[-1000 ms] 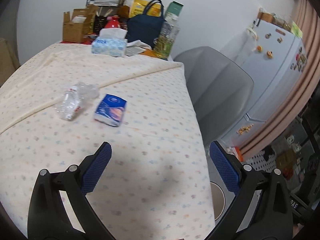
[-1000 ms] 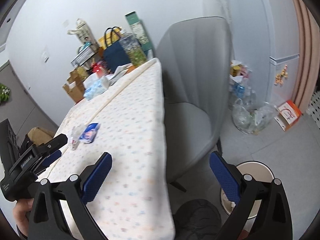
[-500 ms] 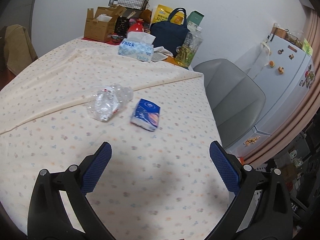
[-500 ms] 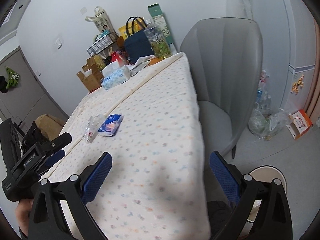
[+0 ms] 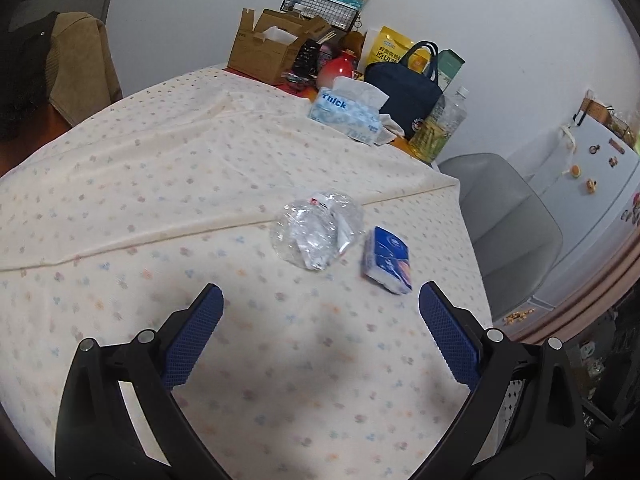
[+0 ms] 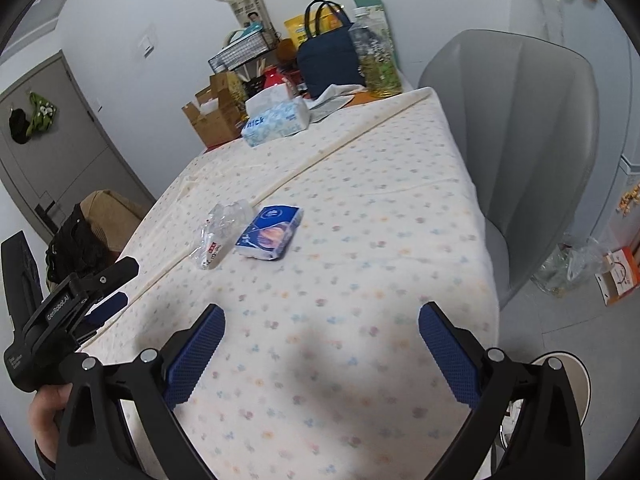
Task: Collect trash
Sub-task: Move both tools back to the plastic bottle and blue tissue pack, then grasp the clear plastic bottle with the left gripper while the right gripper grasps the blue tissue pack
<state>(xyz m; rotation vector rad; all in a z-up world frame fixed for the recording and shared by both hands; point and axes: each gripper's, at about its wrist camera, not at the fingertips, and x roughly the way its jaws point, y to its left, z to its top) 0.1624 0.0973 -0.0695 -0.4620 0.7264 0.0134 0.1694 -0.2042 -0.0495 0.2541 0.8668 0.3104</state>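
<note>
Crushed clear plastic bottle (image 5: pixel 316 234) lies on its side mid-worktop, on the floral cloth covering the worktop (image 5: pixel 160 200); a small blue tissue pack (image 5: pixel 388 260) sits just to its right, close but apart as far as I can tell. Left gripper (image 5: pixel 320 344) hovers over the near part of the cloth, jaws spread wide, nothing between them; bottle is ahead of it, roughly centred between the pads. Right gripper (image 6: pixel 322 354) also over the near end of the worktop, jaws wide open and empty; in its view the bottle (image 6: pixel 222 234) and tissue pack (image 6: pixel 270 232) are ahead and left of centre. The left gripper (image 6: pixel 76 304) shows at the lower left edge of that view, held by a hand (image 6: pixel 48 412). Far end of the worktop is cluttered: boxed tissues (image 5: pixel 346 114), cardboard box (image 5: pixel 266 50), navy bag (image 5: pixel 404 90), clear bottle with yellowish liquid (image 5: pixel 438 130). Grey chair (image 6: pixel 520 140) stands at the worktop's right side. A round white bin (image 6: pixel 568 380) is on the floor at lower right, mostly hidden behind the right gripper.
</note>
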